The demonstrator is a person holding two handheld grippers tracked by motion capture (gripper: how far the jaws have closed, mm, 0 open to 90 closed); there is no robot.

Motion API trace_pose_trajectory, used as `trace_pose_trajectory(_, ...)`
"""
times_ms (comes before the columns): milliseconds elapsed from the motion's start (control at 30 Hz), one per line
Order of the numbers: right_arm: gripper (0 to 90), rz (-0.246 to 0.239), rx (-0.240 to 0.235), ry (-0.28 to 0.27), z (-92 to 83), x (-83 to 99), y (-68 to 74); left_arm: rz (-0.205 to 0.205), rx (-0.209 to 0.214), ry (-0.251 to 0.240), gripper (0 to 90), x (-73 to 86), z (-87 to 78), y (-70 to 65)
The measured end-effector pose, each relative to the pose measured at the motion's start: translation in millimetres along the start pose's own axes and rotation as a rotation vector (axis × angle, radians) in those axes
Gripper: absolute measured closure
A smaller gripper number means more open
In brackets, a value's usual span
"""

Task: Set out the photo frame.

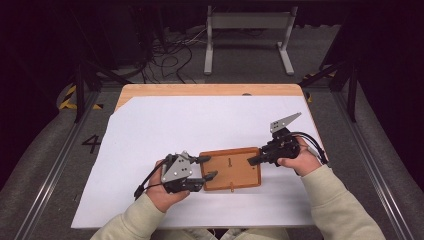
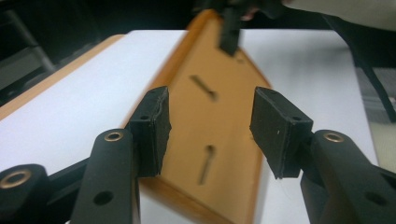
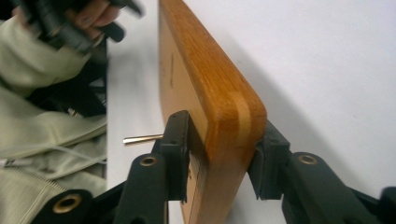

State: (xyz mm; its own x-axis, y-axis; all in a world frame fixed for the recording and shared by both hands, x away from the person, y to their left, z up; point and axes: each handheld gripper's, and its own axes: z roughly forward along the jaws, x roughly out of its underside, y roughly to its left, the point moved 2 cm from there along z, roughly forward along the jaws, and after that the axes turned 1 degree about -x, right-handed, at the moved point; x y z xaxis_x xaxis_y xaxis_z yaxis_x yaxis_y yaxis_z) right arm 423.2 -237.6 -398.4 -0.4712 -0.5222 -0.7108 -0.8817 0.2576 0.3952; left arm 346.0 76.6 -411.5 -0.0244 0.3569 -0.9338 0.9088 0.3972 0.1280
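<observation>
A rectangular wooden board (image 1: 232, 169) with keyhole slots in its face lies on the white sheet (image 1: 165, 125) near the table's front. A small metal pin (image 3: 142, 138) sticks out of its near edge. My right gripper (image 1: 251, 161) is shut on the board's right end, with one pad on each face of the board (image 3: 224, 107). My left gripper (image 1: 209, 167) stands open at the board's left end. In the left gripper view its pads (image 2: 152, 128) stand apart on either side of the board (image 2: 205, 102) without touching it, and the right gripper (image 2: 230, 37) shows at the board's far end.
The white sheet covers most of the wooden table (image 1: 210, 90), whose bare strip shows along the back edge. Beyond the table, cables (image 1: 170, 57) lie on the floor beside a white metal stand (image 1: 247, 30). Cream sleeves (image 1: 340, 205) come in from the bottom.
</observation>
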Motion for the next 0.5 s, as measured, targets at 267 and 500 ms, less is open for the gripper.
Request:
trace_pose_trajectory(267, 70.3, -0.128, -0.05, -0.051, -1.2, -12.1, 17.3, -0.051, -0.125, -0.073, 47.5, 1.5, -12.8, 13.8)
trace_pose_trajectory(500, 71.2, -0.235, 0.037, -0.083, -7.4, -13.4, 22.5, -0.106, -0.167, -0.108, 47.1, 4.2, -20.8, 25.6)
